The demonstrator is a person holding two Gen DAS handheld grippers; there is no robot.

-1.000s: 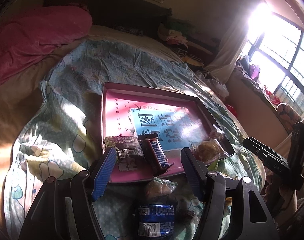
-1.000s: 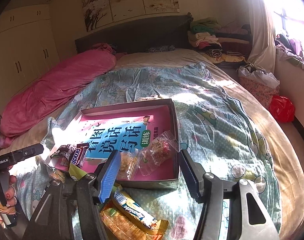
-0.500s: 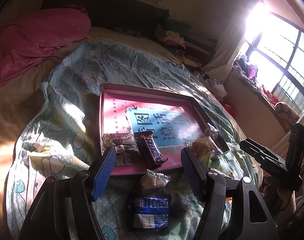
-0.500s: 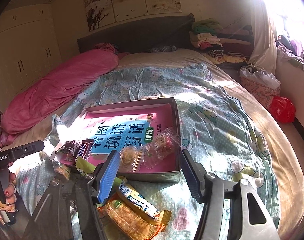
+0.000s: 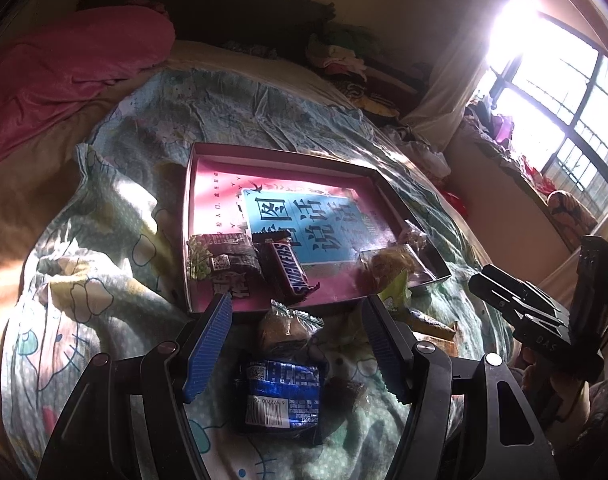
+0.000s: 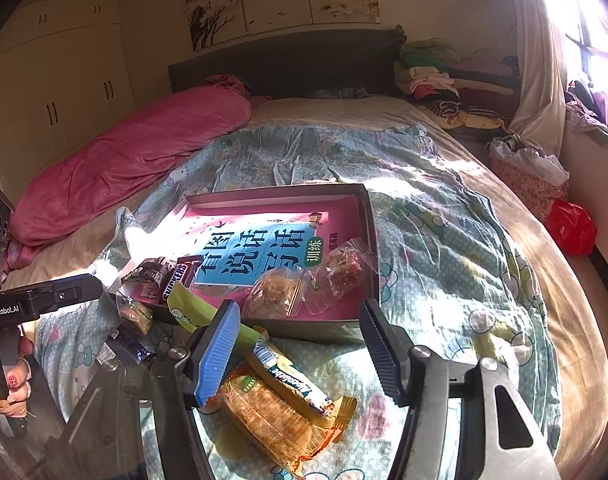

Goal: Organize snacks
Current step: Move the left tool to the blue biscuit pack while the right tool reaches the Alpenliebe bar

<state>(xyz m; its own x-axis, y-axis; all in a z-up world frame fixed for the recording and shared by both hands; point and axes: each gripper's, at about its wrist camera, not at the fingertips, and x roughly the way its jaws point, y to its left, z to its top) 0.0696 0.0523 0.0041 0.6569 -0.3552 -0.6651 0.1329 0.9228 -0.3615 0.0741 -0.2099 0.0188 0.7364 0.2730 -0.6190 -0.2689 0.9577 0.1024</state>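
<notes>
A shallow pink box (image 5: 208, 168) (image 6: 367, 240) with a blue printed sheet lies on the bed. Inside are a Snickers bar (image 5: 290, 274) (image 6: 180, 276), a dark wrapped snack (image 5: 224, 260) and clear bags of pastry (image 6: 274, 292) (image 6: 340, 272). My left gripper (image 5: 296, 344) is open over a blue packet (image 5: 282, 394) and a clear-wrapped cake (image 5: 284, 326) on the quilt. My right gripper (image 6: 298, 352) is open over a yellow biscuit bar (image 6: 288, 380) and an orange cracker pack (image 6: 268, 416), in front of the box.
A green wrapper (image 6: 192, 312) leans at the box's near corner. A pink duvet (image 6: 124, 160) lies along the bed's left. Folded clothes (image 6: 432, 76) are stacked at the headboard. A red bag (image 6: 572, 228) sits on the floor to the right.
Both grippers have drawn back from the box toward the near edge of the bed, so the loose snacks in front of the box now lie between the open fingers.
</notes>
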